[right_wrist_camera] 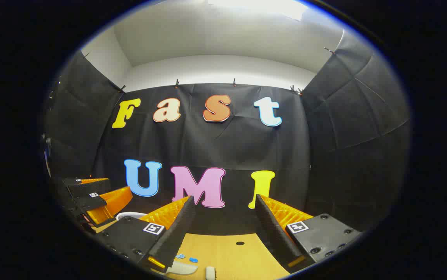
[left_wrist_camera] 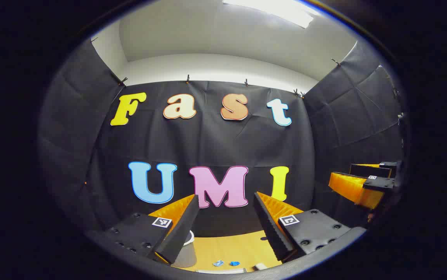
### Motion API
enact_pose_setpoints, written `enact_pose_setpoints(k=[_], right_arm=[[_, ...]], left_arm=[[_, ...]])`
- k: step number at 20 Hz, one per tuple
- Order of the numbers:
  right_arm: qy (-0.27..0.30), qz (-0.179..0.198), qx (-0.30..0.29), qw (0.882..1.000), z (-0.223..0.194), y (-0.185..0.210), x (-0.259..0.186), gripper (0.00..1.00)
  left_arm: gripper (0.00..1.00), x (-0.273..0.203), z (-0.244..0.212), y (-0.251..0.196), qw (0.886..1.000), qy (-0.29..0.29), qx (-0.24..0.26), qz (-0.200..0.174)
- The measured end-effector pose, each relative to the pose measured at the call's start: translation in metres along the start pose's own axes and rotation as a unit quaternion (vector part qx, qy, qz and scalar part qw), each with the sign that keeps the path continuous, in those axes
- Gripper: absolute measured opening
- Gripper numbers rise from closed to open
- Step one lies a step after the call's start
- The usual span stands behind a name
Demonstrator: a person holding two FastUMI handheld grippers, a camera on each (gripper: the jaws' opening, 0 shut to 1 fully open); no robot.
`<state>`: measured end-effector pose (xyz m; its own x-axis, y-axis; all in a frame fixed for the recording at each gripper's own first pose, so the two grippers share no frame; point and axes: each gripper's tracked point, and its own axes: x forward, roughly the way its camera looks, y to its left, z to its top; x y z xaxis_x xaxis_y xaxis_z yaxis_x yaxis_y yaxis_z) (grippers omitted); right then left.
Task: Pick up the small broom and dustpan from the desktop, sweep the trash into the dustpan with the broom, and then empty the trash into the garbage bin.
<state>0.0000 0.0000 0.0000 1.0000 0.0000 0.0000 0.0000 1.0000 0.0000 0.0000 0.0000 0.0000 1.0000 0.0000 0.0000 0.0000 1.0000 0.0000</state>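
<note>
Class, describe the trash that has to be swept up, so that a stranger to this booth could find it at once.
Start at the wooden desktop below the black cloth wall. Near its front edge, in the left gripper view between the open fingers of the left gripper, lie two small blue scraps side by side. They are crumpled and bright blue; the bin to their left is grey.

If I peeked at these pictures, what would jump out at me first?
The two big black-and-orange fingers of the left gripper, held wide open low in the left gripper view. Between them lies a light wooden desktop with little blue scraps of trash near its bottom edge. The right gripper is just as open in the right gripper view, with a small dark hole in the desktop ahead.
</note>
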Motion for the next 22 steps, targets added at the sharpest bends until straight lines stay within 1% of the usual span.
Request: enact_pose_setpoints(k=[1,2,3,6,7,8,9,10,11,12,13,14,15,17,18,19,21,22], right_arm=[[0.001,-0.006,-0.001,1.0,-0.003,-0.002,0.001,0.94],[0.005,-0.009,0.0,1.0,-0.005,-0.004,0.001,0.94],[0.008,-0.011,0.001,1.0,-0.008,-0.005,0.001,0.94],[0.014,-0.017,0.006,1.0,-0.014,-0.009,0.004,0.94],[0.015,-0.016,0.01,1.0,-0.015,-0.008,0.003,0.94],[0.014,-0.014,0.014,1.0,-0.015,-0.007,0.003,0.98],[0.011,-0.014,0.016,1.0,-0.014,-0.006,0.003,0.98],[0.01,-0.016,0.016,1.0,-0.014,-0.007,0.004,0.98],[0.01,-0.015,0.016,1.0,-0.014,-0.007,0.004,0.94],[0.011,-0.011,0.017,1.0,-0.014,-0.005,0.003,0.98],[0.013,-0.006,0.02,1.0,-0.014,-0.003,0.002,0.94],[0.016,0.0,0.024,1.0,-0.015,0.0,0.001,0.94],[0.016,0.006,0.028,0.999,-0.015,0.004,-0.001,0.98],[0.015,0.014,0.028,0.999,-0.018,0.011,-0.005,0.98],[0.015,0.017,0.026,0.999,-0.018,0.012,-0.007,0.98],[0.014,0.02,0.025,0.999,-0.017,0.014,-0.009,0.98],[0.01,0.022,0.021,0.999,-0.015,0.02,-0.013,0.98],[0.007,0.024,0.018,1.0,-0.012,0.022,-0.015,0.94]], left_arm=[[0.82,0.002,-0.001,-0.002,1.0,0.002,0.0,-0.005],[0.82,0.004,-0.004,-0.005,1.0,0.005,0.003,-0.007],[0.86,0.003,-0.005,-0.004,1.0,0.005,0.006,-0.005],[0.86,-0.001,0.0,0.002,1.0,0.0,0.012,0.01],[0.84,-0.003,-0.002,0.006,1.0,0.002,0.011,0.016],[0.83,-0.005,-0.005,0.006,1.0,0.009,0.008,0.018],[0.79,-0.008,-0.009,0.006,1.0,0.016,0.007,0.018],[0.82,-0.013,-0.01,0.008,1.0,0.021,0.007,0.022],[0.83,-0.015,-0.01,0.011,0.999,0.021,0.009,0.027],[0.83,-0.018,-0.009,0.013,0.999,0.022,0.012,0.033],[0.84,-0.02,-0.008,0.015,0.999,0.025,0.016,0.038],[0.84,-0.024,-0.005,0.016,0.999,0.027,0.019,0.042],[0.85,-0.026,-0.004,0.017,0.998,0.026,0.022,0.046],[0.86,-0.033,-0.003,0.018,0.998,0.027,0.029,0.051],[0.83,-0.035,-0.003,0.019,0.998,0.029,0.029,0.053],[0.86,-0.04,-0.004,0.018,0.998,0.029,0.025,0.054],[0.86,-0.048,-0.002,0.018,0.998,0.026,0.013,0.055],[0.82,-0.051,-0.001,0.02,0.998,0.027,0.015,0.061]])
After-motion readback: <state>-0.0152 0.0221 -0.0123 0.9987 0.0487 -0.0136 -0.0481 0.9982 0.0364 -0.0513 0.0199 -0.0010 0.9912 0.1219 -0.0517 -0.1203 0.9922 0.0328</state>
